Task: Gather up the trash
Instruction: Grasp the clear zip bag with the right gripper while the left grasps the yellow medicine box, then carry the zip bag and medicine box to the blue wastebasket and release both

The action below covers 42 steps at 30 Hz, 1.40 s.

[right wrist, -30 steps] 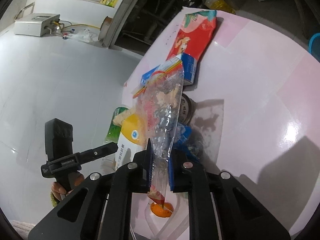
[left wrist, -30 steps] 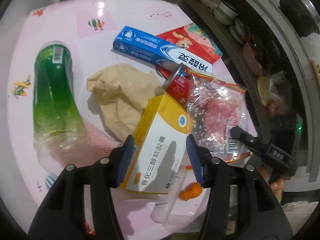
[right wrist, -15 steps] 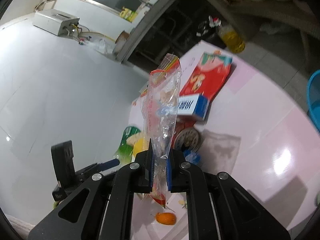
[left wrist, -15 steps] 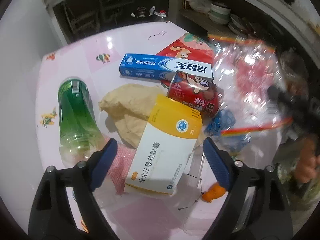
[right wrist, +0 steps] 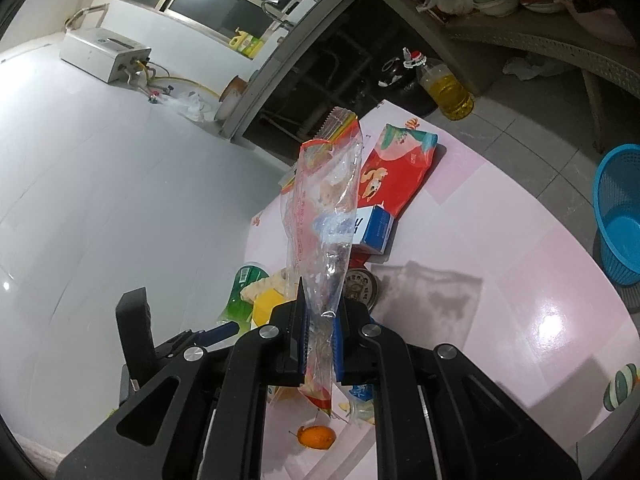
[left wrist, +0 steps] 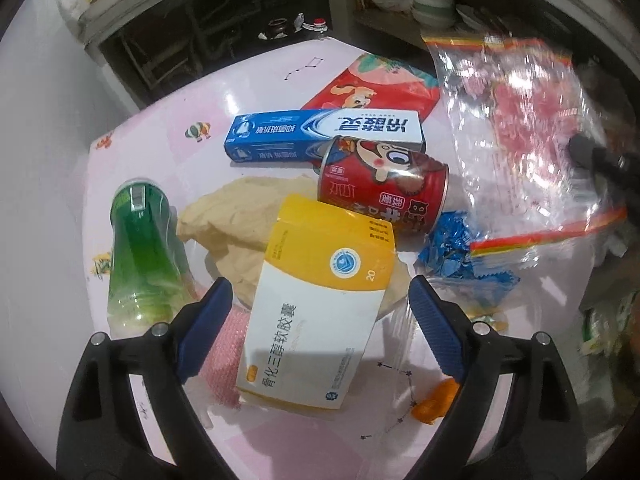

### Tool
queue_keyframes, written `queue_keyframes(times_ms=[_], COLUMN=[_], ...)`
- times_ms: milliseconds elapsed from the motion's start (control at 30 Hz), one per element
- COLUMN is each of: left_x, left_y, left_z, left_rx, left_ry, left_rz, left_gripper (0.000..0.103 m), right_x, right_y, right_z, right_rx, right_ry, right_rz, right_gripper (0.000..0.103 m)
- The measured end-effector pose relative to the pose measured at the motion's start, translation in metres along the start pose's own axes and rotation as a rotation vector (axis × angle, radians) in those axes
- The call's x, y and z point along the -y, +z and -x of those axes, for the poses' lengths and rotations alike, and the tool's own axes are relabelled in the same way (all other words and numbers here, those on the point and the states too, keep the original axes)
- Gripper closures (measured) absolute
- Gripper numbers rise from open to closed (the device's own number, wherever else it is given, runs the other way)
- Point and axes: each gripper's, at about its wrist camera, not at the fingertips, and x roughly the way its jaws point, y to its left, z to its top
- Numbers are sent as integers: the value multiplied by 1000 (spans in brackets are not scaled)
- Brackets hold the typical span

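Two grippers are mine, and they stand very differently. My left gripper (left wrist: 320,316) has just been spreading its jaws and now stands wide, hanging over the yellow-and-white medicine box (left wrist: 320,312); the box lies between the blue pads (left wrist: 206,324) but neither pad presses on it. My right gripper (right wrist: 320,344) is pinched nearly closed on the clear plastic bag (right wrist: 324,216), which rises from my jaws and is held up off the pink table (right wrist: 500,280).

Around the box, on the table: the green bottle (left wrist: 140,248) lies to its left, the crumpled tan paper (left wrist: 236,220) sits under its far left corner, the red can (left wrist: 380,184) lies on its side just beyond, and the blue toothpaste box (left wrist: 324,134) lies farther still, resting over the near edge of the red snack packet (left wrist: 372,88). A crushed blue wrapper (left wrist: 456,248) sits to the right, and a small orange fruit (right wrist: 316,436) lies near my fingers.

From my left camera the bag (left wrist: 520,128) is blurred (its print cannot be read), and it hides most of my right gripper. My right jaws cover the bag's lower end, and the blue basket (right wrist: 620,216) on the floor is cut off at the right edge.
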Motion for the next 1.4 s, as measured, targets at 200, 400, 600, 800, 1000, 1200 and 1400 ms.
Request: queue_keyframes(times_ms=[200,400,600,800,1000,1200,1400], left_x=[2,-3,-4,-7,-16,-22,-22], left_y=[0,-2,-6,-7,-11,-12,-7], left_z=[-14,-29,-24,1,35,56,82], left_rx=[-31,-60,-34,41,136,225,304], left_ry=[40,9,-13,11,39,66,68], left_rz=[-21,11,9,6,82,142,184], left_gripper=[17,19,29,29,30,30,30], right_x=[-1,-3,-7,-12,-18,-23,-28], right_y=[-1,-2,-3,-9,-15,-18,-13], right_z=[1,4,7,10,22,38,64], right_rx=[4,-1,-2,-1,10,-1,19], right_ry=[1,-7,-32,-38,-59,-61,-61], right_rz=[0,5,10,19,28,25,60], right_gripper=[93,93,93,93,93,93,94])
